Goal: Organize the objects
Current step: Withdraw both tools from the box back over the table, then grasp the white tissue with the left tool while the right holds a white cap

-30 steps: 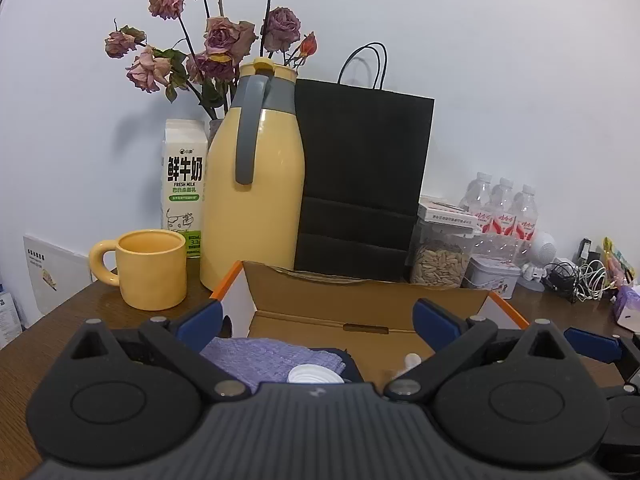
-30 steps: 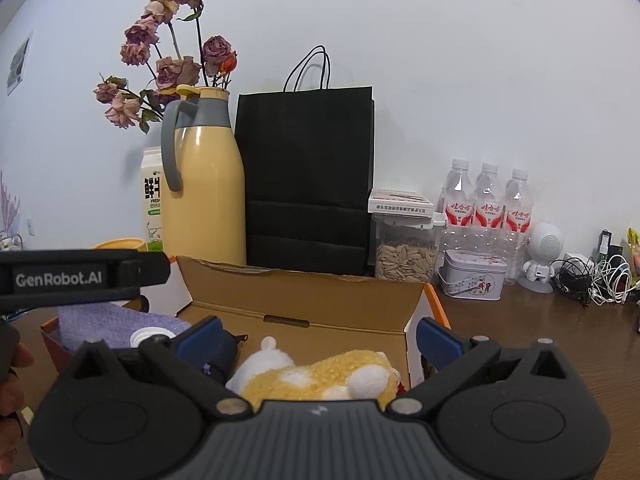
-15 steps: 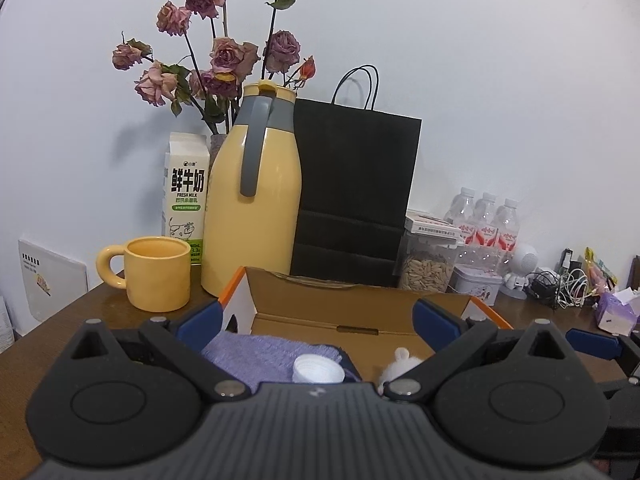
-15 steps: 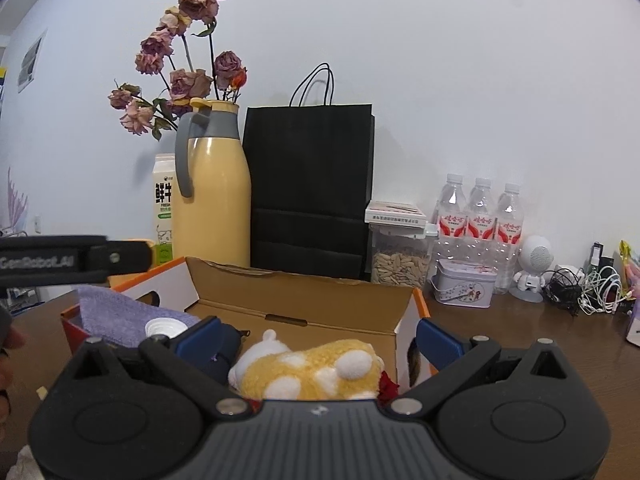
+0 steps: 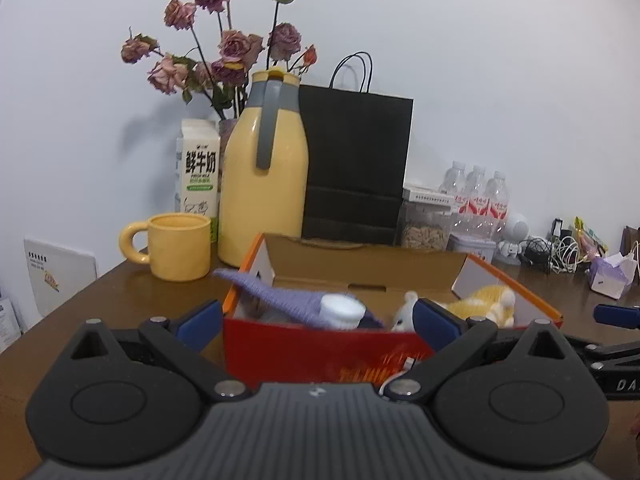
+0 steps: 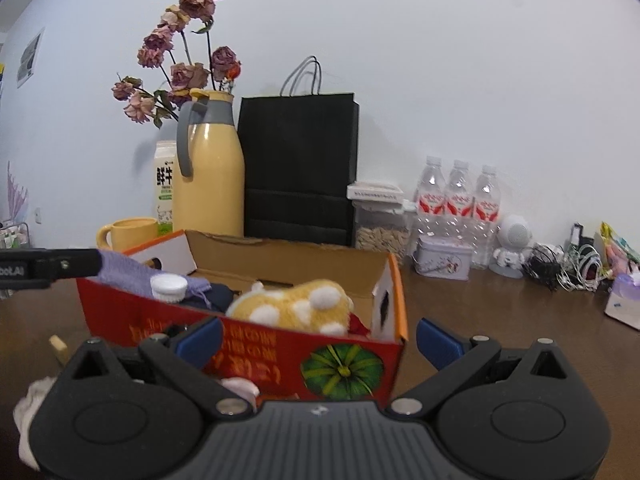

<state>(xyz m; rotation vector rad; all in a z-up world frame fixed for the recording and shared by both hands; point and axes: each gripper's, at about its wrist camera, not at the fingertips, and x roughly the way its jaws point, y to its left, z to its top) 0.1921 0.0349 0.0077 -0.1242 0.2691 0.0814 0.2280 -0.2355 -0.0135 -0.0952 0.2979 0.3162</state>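
Observation:
An open red cardboard box (image 5: 320,350) (image 6: 280,356) stands on the brown table in front of both grippers. It holds a purple cloth (image 5: 280,298) (image 6: 132,270), a white-capped bottle (image 5: 342,312) (image 6: 168,286) and a yellow spotted plush toy (image 5: 486,300) (image 6: 292,306). My left gripper (image 5: 318,322) is open and empty, just short of the box's near wall. My right gripper (image 6: 318,338) is open and empty, at the box's near right corner. A pale crumpled cloth (image 6: 34,412) lies at the lower left of the right wrist view.
Behind the box stand a yellow mug (image 5: 176,252), a milk carton (image 5: 198,176), a yellow thermos (image 5: 264,184), dried roses, a black paper bag (image 5: 354,168), a seed jar (image 6: 380,224), three water bottles (image 6: 456,200), a tin (image 6: 442,264) and cables (image 6: 568,266).
Both grippers have pulled back from over the box and dropped lower, so the box's red front wall now shows. Both stay open and empty.

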